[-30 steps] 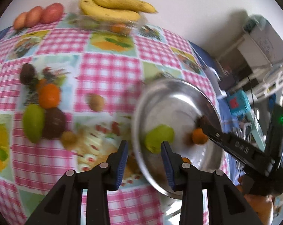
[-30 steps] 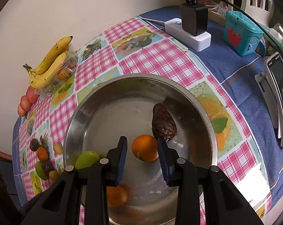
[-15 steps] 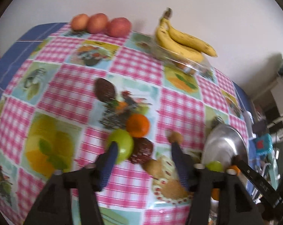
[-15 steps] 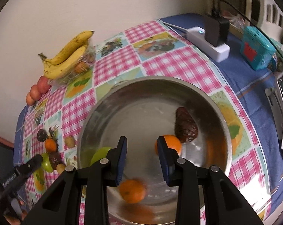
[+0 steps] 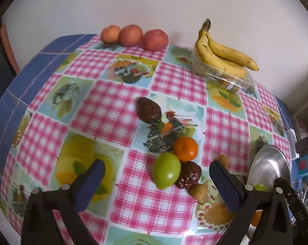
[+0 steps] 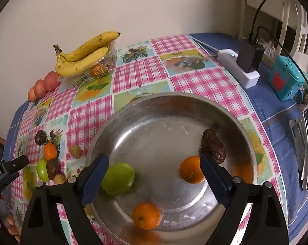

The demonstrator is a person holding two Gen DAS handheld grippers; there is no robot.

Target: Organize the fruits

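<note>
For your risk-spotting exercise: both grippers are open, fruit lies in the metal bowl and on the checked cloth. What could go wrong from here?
1. The green fruit, orange tangerine and dark brown fruit touch, so the left gripper may knock neighbours.
2. Round oranges in the shiny steel bowl could roll when more drop in.

At the left edge of the right wrist view, white letters on the left gripper (image 6: 11, 166) read roughly "nRobot.AI", cut off at the frame. At the lower right of the left wrist view, the right gripper (image 5: 299, 212) bears small pale characters, too blurred to read surely.
</note>
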